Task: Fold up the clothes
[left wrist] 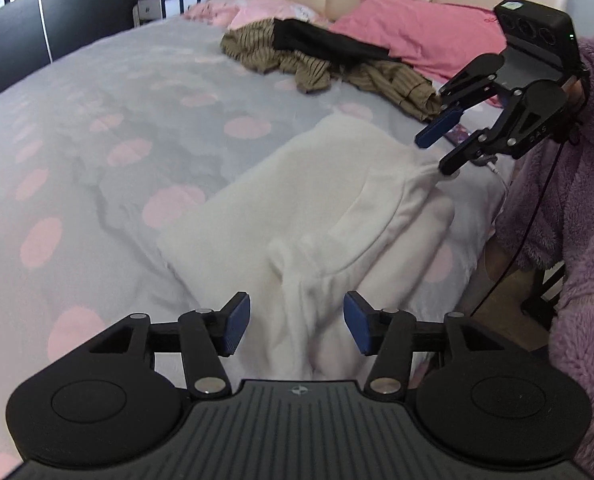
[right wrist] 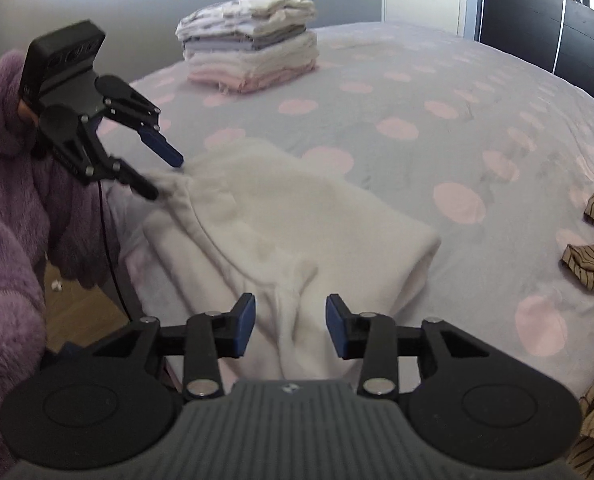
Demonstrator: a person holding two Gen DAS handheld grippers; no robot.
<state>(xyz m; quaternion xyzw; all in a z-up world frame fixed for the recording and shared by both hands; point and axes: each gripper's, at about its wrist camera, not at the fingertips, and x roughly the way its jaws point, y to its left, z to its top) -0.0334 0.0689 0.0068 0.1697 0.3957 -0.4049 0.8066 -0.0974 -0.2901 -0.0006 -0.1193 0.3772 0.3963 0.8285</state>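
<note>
A white fleece garment [left wrist: 321,196] lies partly folded at the near edge of the bed, also in the right wrist view [right wrist: 297,220]. My left gripper [left wrist: 296,326] is open, its blue pads on either side of a bunched corner of the garment; it also shows in the right wrist view [right wrist: 165,174], open over that corner. My right gripper [right wrist: 289,326] is open, straddling the garment's other corner; it shows in the left wrist view [left wrist: 437,152], open, its lower finger touching the cloth.
The bed has a grey cover with pink dots [left wrist: 97,140]. A heap of striped brown and black clothes [left wrist: 317,64] lies by pink pillows [left wrist: 417,28]. A stack of folded clothes [right wrist: 253,40] sits at the far corner. The bed edge and wood floor [right wrist: 81,312] are beside me.
</note>
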